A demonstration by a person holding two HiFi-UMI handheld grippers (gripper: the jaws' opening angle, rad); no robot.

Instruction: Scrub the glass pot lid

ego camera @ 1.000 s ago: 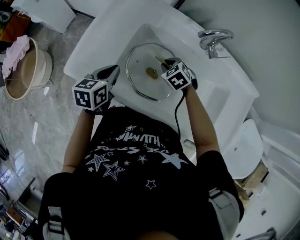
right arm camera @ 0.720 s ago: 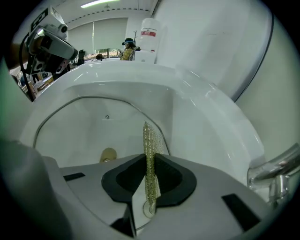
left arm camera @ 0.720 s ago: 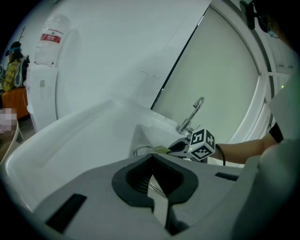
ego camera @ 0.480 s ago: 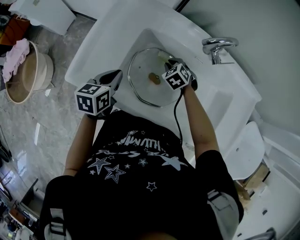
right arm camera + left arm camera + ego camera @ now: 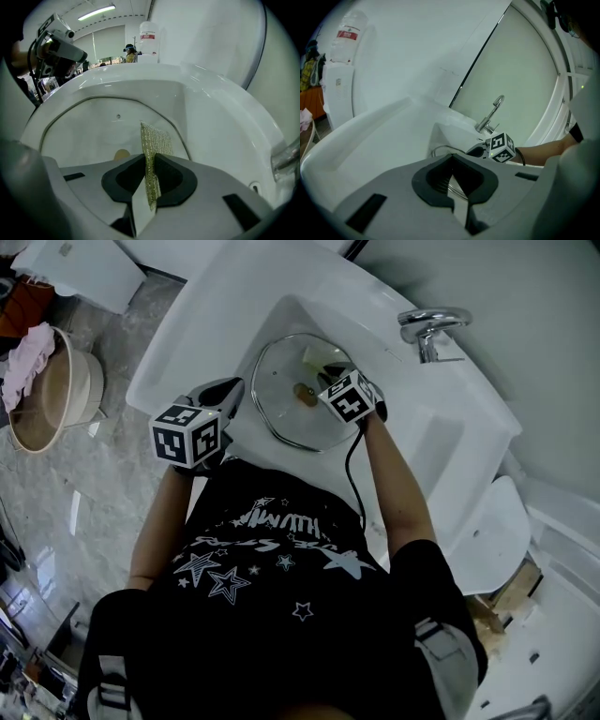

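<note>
Down in the sink [image 5: 217,317], the glass pot lid [image 5: 281,381] lies flat with its knob [image 5: 303,393] up, filling most of the basin. From your head view its faucet-side edge is covered by your right gripper [image 5: 328,371] and its marker cube. In the right gripper view the gripper's own body cuts off the near half of the lid, and the knob [image 5: 122,153] only peeks over it. From the left gripper view, just a sliver of the lid's metal rim [image 5: 440,149] shows.

Your right gripper [image 5: 149,183] is clamped on a gold scouring pad [image 5: 155,140], which stands on edge between the jaws and sticks out over the lid between the knob and the sink's faucet-side wall. Whether the pad touches the glass can't be made out.

Your left gripper [image 5: 225,390] sits at the sink's near-left rim, outside the basin. Its jaws [image 5: 452,180] are drawn together with nothing between them, apart from the lid.
</note>
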